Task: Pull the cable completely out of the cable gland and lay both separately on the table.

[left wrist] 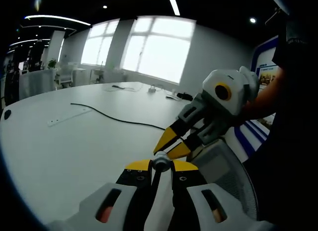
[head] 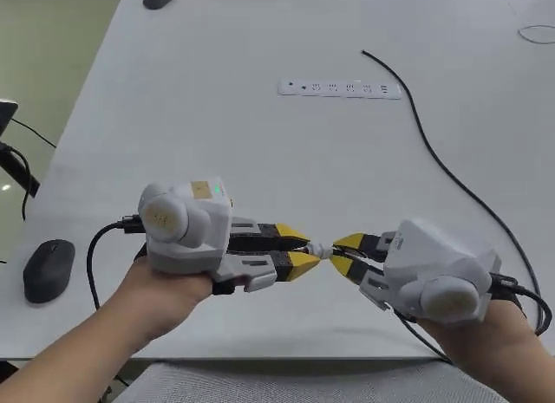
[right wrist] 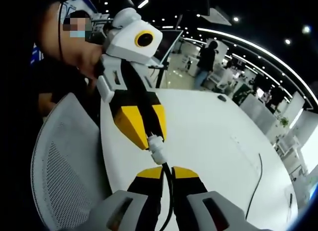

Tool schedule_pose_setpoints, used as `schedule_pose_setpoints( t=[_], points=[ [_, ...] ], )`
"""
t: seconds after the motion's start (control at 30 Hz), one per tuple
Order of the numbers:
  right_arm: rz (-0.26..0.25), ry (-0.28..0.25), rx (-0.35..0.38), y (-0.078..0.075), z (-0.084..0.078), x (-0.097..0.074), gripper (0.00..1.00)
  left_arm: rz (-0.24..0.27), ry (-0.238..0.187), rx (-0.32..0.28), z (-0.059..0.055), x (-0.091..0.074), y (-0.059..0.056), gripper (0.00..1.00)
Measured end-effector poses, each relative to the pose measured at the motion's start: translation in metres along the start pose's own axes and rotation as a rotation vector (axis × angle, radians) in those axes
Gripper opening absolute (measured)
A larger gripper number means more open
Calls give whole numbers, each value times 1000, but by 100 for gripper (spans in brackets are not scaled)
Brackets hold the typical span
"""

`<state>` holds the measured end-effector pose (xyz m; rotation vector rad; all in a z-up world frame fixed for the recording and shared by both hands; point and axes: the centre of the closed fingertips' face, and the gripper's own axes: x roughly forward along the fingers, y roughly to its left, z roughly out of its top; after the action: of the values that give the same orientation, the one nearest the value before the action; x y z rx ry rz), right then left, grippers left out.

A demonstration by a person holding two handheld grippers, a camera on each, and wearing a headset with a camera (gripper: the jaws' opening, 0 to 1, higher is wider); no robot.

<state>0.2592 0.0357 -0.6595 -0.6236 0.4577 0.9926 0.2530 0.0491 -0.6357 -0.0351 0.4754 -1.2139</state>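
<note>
Over the near edge of the white table [head: 260, 152], the left gripper [head: 307, 250] pinches the white cable gland [head: 320, 249] in its jaw tips. Facing it tip to tip, the right gripper [head: 339, 253] clamps the black cable [right wrist: 167, 176], which runs into the gland.
</note>
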Motion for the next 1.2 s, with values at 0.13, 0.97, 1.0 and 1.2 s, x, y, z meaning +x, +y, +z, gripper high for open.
schedule_pose_setpoints(
  t=[0.13,0.97,1.0,1.2],
  points=[
    [1,-3,26,-2,3,-1,0,12,-15,-2,3,-2,-1,15],
    [-46,72,380,-17,-64,-5,0,23,-17,30,10,-9,-8,15],
    [-48,75,390,-18,-66,-5,0,24,-18,30,10,-9,-8,15],
    [-36,98,557,-14,-82,-3,0,23,-20,24,9,-9,-10,15]
  ],
)
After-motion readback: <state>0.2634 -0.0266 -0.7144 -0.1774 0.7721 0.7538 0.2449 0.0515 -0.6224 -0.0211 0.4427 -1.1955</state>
